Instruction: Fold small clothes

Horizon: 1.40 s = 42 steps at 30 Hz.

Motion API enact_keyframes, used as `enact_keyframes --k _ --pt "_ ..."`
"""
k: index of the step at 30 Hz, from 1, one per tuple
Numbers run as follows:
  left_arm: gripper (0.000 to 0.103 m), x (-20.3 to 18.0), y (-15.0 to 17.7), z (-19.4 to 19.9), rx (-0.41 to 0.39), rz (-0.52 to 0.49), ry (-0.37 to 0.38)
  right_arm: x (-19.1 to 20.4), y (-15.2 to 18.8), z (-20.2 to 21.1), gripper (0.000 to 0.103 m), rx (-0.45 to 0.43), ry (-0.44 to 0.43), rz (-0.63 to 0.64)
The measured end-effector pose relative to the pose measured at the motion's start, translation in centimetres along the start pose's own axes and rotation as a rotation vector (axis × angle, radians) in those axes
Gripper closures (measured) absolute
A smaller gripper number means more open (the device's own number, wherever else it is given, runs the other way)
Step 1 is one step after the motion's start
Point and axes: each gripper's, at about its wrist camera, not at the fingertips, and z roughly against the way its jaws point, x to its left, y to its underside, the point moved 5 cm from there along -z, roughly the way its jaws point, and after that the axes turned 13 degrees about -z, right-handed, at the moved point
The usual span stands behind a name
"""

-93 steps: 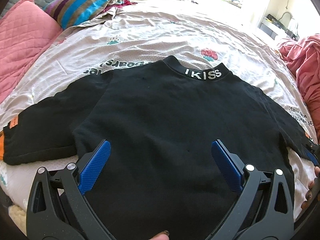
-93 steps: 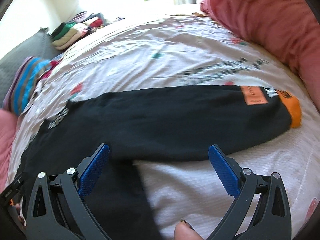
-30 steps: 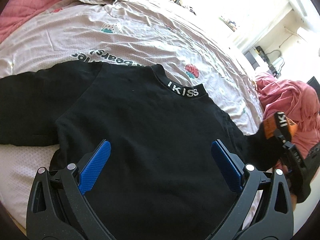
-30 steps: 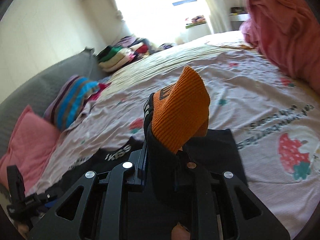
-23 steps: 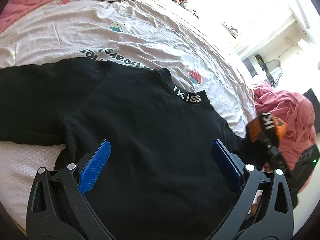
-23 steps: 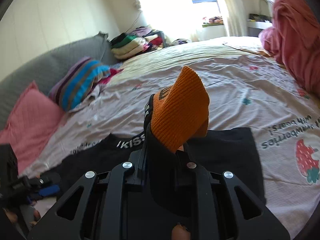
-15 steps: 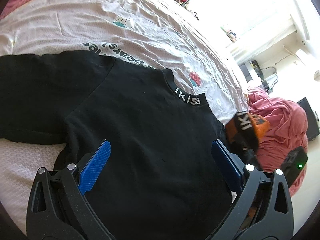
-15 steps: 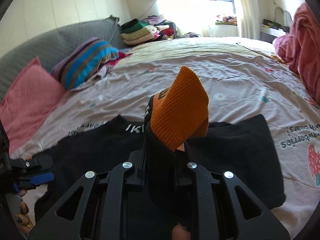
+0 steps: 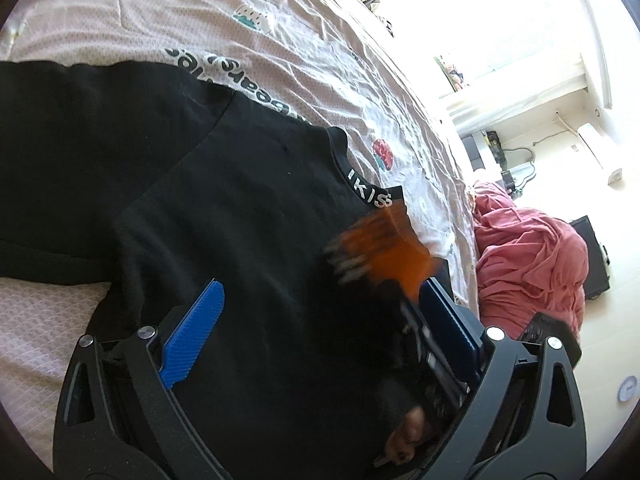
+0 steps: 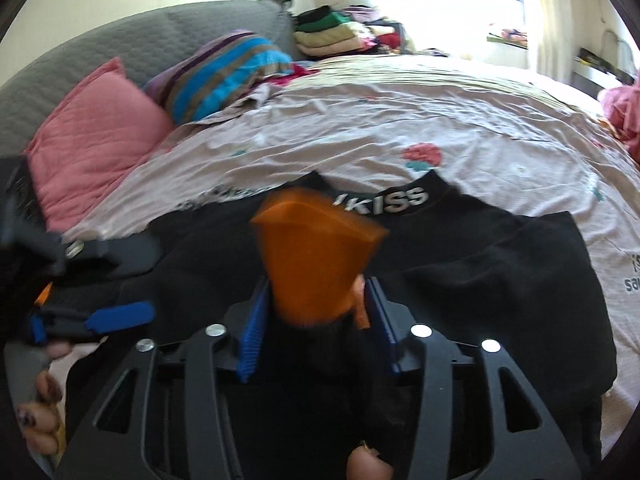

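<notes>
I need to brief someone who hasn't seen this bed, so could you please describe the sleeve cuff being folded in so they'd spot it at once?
On the pale printed bedsheet lies a black sweatshirt with white lettering on its collar. Over its chest, just below that collar, the orange ribbed cuff stands between the right gripper fingers, the only orange patch on the black.

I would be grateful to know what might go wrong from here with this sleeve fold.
The right gripper has just been opening with the orange cuff between its pads, so the sleeve may drop short or crooked on the black top. The open left gripper hovers close and could catch the cuff.
</notes>
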Motion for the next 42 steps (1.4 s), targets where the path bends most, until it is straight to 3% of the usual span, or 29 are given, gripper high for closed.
enact_keyframes --k 2,4,6,8,13,16,17,18,21,32,40,42 --pt "0.018 0.0 0.1 -0.3 0.011 0.004 0.018 0.4 0.7 0.6 0.043 0.015 -0.024 0.017" --pt "0.021 -0.1 0.4 -0.5 0.021 0.002 0.032 0.4 1.5 1.7 0.04 0.035 -0.047 0.025" --pt "0.033 -0.3 0.7 -0.9 0.036 0.004 0.059 0.2 2.3 3.1 0.038 0.044 -0.074 0.024" --pt "0.035 -0.5 1.0 -1.5 0.052 0.016 0.104 -0.3 2.8 4.4 0.038 0.041 -0.079 0.023" --pt "0.039 -0.7 1.5 -3.0 0.075 -0.005 0.04 -2.6 3.1 6.9 0.038 0.037 -0.085 -0.057" --pt "0.069 -0.9 1.4 -3.4 0.072 -0.041 0.009 -4.3 3.0 8.1 0.038 0.022 -0.077 -0.112" --pt "0.088 -1.1 1.4 -3.7 0.075 -0.051 0.013 -4.7 2.8 8.3 0.038 0.016 -0.073 -0.123" --pt "0.097 -1.3 1.4 -3.9 0.078 -0.053 0.021 -5.2 2.7 8.7 0.038 0.009 -0.069 -0.138" --pt "0.103 -2.1 0.9 -3.7 0.063 -0.094 0.0 -6.8 2.5 9.7 0.038 0.016 -0.062 -0.174" --pt "0.103 -5.6 -2.7 2.6 -0.107 -0.206 0.009 -11.7 2.1 12.1 0.038 -0.034 0.037 -0.233" --pt "0.102 -3.1 -1.4 1.8 -0.06 -0.228 -0.122 -11.8 1.8 9.8 0.038 -0.019 0.127 -0.194" --pt "0.093 -2.2 -0.9 1.9 -0.062 -0.232 -0.165 -11.5 1.7 9.1 0.038 -0.008 0.133 -0.185"
